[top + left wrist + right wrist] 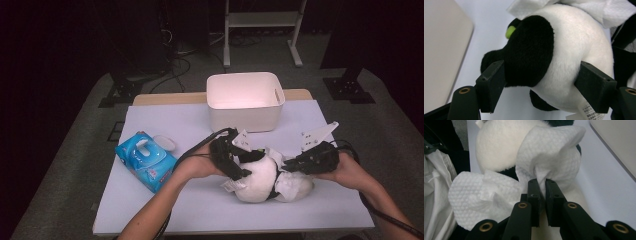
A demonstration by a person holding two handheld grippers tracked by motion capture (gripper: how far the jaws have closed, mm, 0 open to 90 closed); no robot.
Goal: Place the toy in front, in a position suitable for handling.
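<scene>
Panda plush toy (pixel 257 175) lies on its side near the front edge of the pale table (pixel 190 120), between the person's two hands. The left gripper (pixel 239 161) has its jaws spread wide around the toy's round body, one pad against the black fur and the other against the white, so the toy is clamped between them. The right gripper (pixel 294 164) has its jaws drawn almost together, pinching a fold of a white wet wipe (pixel 292 184) that lies draped over the panda's other side.

Behind the toy stands a white rectangular bin (pixel 245 100), its rim lit from above; what can be seen of its inside is bare, though its floor near the front wall is hidden. Off to the left lies a blue pack of wet wipes (pixel 146 160), with its white lid flap (pixel 164 143) lying open beside it, just touching the pack's far corner.

The left gripper view shows the panda (pixel 564 50) up close: a black patch with a small yellow-green spot (pixel 510 31) at its edge, a printed label (pixel 590 111) at the toy's underside, and a corner of the wipe (pixel 529 6) on top. The bin's wall (pixel 441 50) fills the left side there. The right gripper view shows the wipe's dimpled texture (pixel 549 152), bunched where the jaws bite it, with a second lobe (pixel 481 197) hanging lower left, and a white sleeve (pixel 436 195) at the far left.
</scene>
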